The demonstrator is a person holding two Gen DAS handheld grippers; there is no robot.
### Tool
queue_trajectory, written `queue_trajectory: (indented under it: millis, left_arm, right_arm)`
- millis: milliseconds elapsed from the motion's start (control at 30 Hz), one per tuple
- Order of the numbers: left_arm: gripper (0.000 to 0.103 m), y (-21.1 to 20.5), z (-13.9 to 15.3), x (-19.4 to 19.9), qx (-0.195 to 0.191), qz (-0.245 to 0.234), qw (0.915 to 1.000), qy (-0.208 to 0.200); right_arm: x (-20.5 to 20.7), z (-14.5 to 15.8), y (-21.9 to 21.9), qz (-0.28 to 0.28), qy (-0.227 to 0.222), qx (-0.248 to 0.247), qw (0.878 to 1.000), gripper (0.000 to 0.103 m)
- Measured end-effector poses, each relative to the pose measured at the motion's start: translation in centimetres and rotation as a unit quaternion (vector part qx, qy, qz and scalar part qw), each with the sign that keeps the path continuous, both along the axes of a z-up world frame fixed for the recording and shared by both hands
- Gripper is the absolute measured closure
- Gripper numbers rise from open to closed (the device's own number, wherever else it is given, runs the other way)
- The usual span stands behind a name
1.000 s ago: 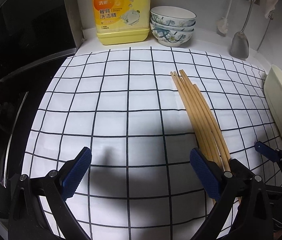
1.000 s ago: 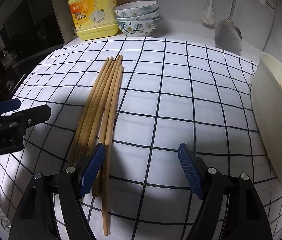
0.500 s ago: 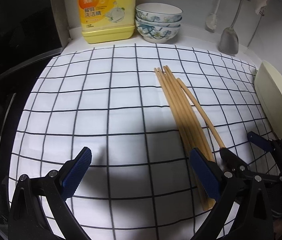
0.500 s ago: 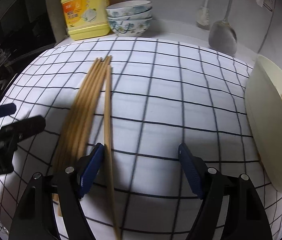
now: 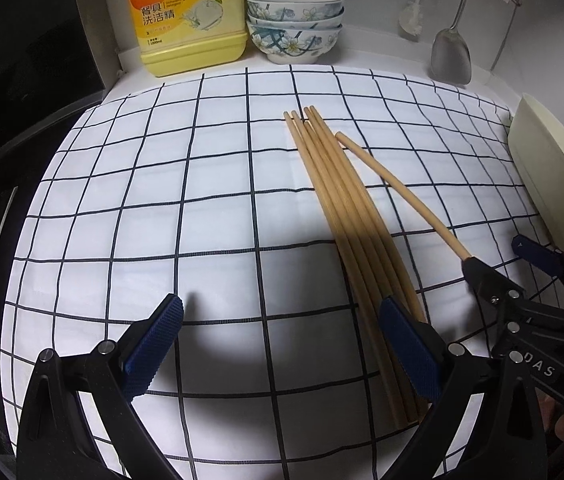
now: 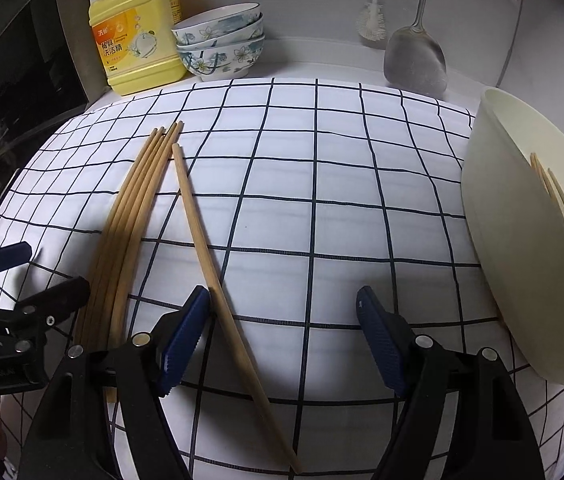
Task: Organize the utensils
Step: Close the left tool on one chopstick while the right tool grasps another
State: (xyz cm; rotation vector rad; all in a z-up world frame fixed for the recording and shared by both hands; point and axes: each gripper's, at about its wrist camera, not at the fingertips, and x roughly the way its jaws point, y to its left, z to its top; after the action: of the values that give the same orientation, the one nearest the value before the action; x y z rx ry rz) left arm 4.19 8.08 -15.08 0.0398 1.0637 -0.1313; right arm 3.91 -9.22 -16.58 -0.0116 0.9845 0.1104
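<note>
Several wooden chopsticks (image 5: 346, 208) lie bundled on the checked cloth (image 5: 161, 184); they also show in the right wrist view (image 6: 129, 216). One chopstick (image 6: 205, 256) lies apart, angled right of the bundle, also in the left wrist view (image 5: 398, 188). My right gripper (image 6: 282, 316) is open, its left finger (image 6: 185, 324) touching the single chopstick. My left gripper (image 5: 277, 340) is open and empty, its right finger (image 5: 406, 344) over the bundle's near end. A cream container (image 6: 530, 248) at right holds chopsticks (image 6: 558, 196).
A yellow detergent jug (image 5: 185, 12) and stacked floral bowls (image 5: 294, 24) stand at the back. A metal spatula (image 6: 416, 60) and a brush (image 6: 370, 20) hang on the back wall. A dark stove (image 5: 9, 120) lies left of the cloth.
One chopstick has swung away from the bundle toward the right, pushed by the right gripper's left finger. Both grippers stay open.
</note>
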Motion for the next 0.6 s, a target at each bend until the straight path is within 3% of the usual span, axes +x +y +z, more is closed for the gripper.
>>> queue_trajectory:
  millis: [167,600]
  left_arm:
    - [0.006,0.4,-0.3,0.1,-0.008,0.008,0.9999,0.003]
    - [0.005,0.6,-0.8,1.3,0.018,0.035,0.9992,0.005]
  right_arm:
    - [0.0,0.0,0.0,0.001,0.0,0.001,1.0,0.031]
    - [0.4,0.0,0.5,0.011,-0.001,0.0,1.0,0.031]
